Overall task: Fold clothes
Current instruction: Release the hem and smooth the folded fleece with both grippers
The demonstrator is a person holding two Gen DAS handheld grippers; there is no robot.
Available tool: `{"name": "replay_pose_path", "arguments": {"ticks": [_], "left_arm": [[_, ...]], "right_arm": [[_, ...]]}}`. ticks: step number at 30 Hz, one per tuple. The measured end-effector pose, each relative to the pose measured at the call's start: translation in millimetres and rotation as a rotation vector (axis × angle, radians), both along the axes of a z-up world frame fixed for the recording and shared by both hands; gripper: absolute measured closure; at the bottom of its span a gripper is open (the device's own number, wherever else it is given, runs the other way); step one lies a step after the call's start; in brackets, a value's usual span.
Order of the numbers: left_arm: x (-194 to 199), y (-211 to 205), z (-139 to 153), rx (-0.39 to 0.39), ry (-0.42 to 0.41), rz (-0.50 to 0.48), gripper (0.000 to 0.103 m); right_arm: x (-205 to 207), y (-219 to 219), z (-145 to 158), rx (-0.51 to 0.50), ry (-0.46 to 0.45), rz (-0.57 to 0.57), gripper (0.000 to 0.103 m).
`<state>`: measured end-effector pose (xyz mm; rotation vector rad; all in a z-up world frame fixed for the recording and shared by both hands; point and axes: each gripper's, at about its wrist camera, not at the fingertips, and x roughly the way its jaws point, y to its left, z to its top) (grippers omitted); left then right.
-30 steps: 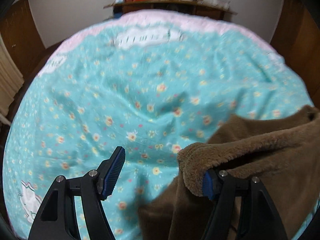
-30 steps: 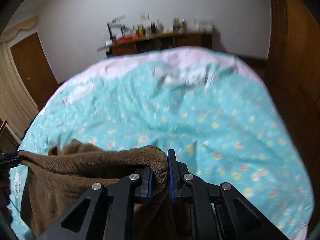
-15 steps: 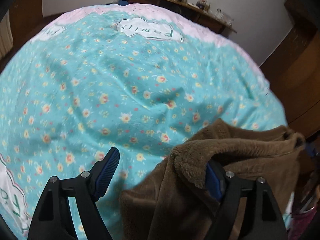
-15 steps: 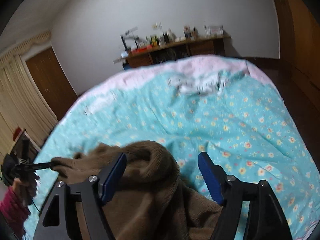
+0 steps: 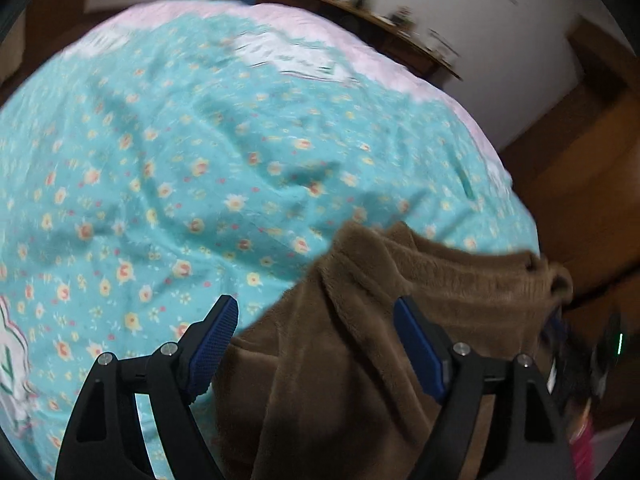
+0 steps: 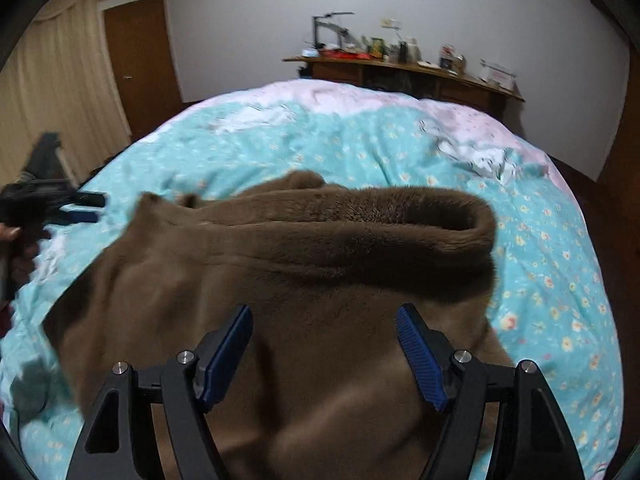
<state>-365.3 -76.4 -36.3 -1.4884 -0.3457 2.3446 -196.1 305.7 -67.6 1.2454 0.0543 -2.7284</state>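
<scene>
Brown fleece garment [image 6: 320,280] under right gripper [image 6: 325,354]

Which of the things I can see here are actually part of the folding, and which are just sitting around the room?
Part of the job:
brown fleece garment
left gripper, jaws open
right gripper, jaws open
flowered bedspread, the folding surface

Just lying about:
cluttered wooden shelf
door
curtain
</scene>
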Motion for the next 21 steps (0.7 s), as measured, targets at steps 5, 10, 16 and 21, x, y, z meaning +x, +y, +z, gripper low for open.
{"name": "replay_pose_path", "arguments": {"ticks": [5, 10, 16, 21], "left_arm": [[11, 41, -13, -0.124, 0.053, -0.121, 0.02], [8, 74, -28, -0.224, 0.085, -0.166, 0.02], [-38, 66, -55, -0.279, 0.027, 0.021, 0.019], [-35, 65, -53, -0.287, 0.057, 0.037, 0.019]], "right_arm": [[-45, 7, -10, 0.004, 0.004, -0.092, 0.027], [-59, 6, -12, 0.041, 0.024, -0.12, 0.026], [-45, 8, -5, 0.025, 0.039, -0.107, 0.026], [-15, 14, 18, 0.006, 0.124, -0.129, 0.026]]}}
